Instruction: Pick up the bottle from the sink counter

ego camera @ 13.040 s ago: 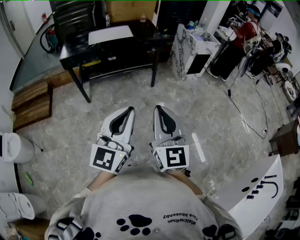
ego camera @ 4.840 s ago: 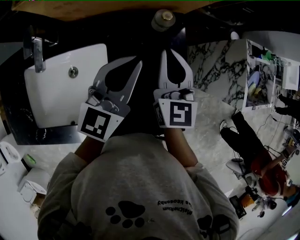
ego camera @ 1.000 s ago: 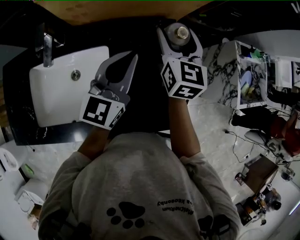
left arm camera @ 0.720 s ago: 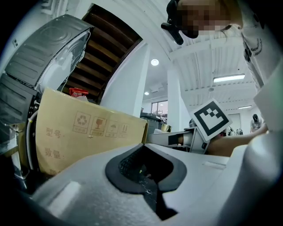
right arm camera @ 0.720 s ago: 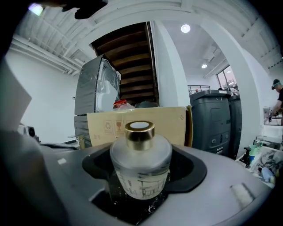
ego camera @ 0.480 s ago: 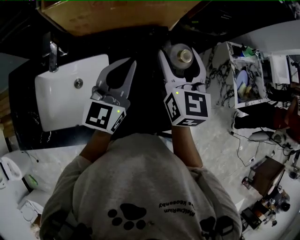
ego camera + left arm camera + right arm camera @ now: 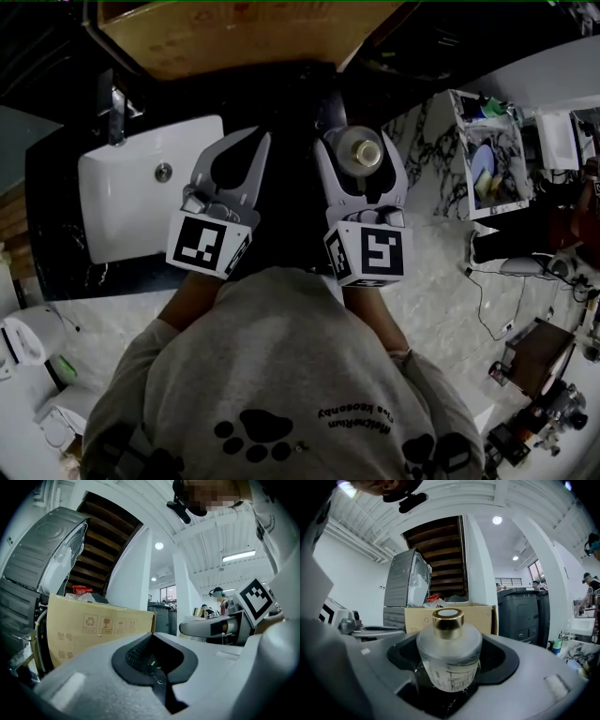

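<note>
The head view is dim and contrasty: the black surface (image 7: pixel 281 112) swallows detail, the white sink (image 7: pixel 122 216) shines pale. Both gripper views are bright under ceiling lamps (image 7: pixel 159 545), fisheye-bent, with black corners. The bottle (image 7: pixel 449 658) is sharp, its gold cap (image 7: pixel 447 620) glinting; the foreground is soft.

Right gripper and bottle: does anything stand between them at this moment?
Nothing visible does. The bottle sits upright in the cut-out between the jaws of the right gripper, which grip its sides. The left gripper is shut and empty, off beside it.
</note>
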`<state>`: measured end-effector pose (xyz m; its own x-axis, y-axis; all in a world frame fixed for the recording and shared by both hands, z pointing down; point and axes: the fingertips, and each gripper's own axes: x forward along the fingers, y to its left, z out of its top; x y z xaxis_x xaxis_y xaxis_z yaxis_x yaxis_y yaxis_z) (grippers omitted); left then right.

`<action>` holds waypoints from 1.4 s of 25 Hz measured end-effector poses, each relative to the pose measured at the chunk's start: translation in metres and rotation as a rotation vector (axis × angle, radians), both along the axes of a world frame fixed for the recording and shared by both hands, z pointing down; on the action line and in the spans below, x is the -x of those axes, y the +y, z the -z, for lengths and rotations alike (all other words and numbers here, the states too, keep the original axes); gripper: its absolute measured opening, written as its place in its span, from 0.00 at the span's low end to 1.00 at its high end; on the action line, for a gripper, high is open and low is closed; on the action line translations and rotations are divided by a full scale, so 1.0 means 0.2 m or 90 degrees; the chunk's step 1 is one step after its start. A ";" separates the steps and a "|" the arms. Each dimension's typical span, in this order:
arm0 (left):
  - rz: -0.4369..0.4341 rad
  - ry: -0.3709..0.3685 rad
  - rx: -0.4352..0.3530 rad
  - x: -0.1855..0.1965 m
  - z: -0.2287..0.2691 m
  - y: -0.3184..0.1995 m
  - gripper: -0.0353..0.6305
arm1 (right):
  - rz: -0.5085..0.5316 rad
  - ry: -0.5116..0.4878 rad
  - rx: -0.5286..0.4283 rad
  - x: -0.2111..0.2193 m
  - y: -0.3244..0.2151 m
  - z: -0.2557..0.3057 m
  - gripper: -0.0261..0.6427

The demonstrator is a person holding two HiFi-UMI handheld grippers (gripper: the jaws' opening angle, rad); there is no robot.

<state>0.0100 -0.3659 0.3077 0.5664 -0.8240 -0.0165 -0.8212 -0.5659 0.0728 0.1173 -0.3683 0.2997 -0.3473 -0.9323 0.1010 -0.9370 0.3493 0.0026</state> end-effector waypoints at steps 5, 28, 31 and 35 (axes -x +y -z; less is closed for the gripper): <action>0.018 -0.014 -0.016 0.02 0.04 0.07 0.05 | -0.002 -0.008 0.003 0.00 0.09 -0.03 0.54; 0.048 -0.036 -0.012 0.02 0.00 0.27 0.05 | 0.029 0.003 0.010 0.07 0.23 -0.09 0.54; 0.054 -0.036 -0.013 0.03 0.00 0.27 0.05 | 0.038 0.003 0.013 0.07 0.23 -0.10 0.54; 0.060 -0.036 -0.013 0.03 -0.01 0.27 0.05 | 0.048 0.003 0.017 0.09 0.22 -0.12 0.54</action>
<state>0.0036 -0.3123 0.3090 0.4865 -0.8737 -0.0038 -0.8736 -0.4865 0.0140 0.0998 -0.3239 0.3227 -0.4163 -0.9002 0.1277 -0.9078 0.4194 -0.0028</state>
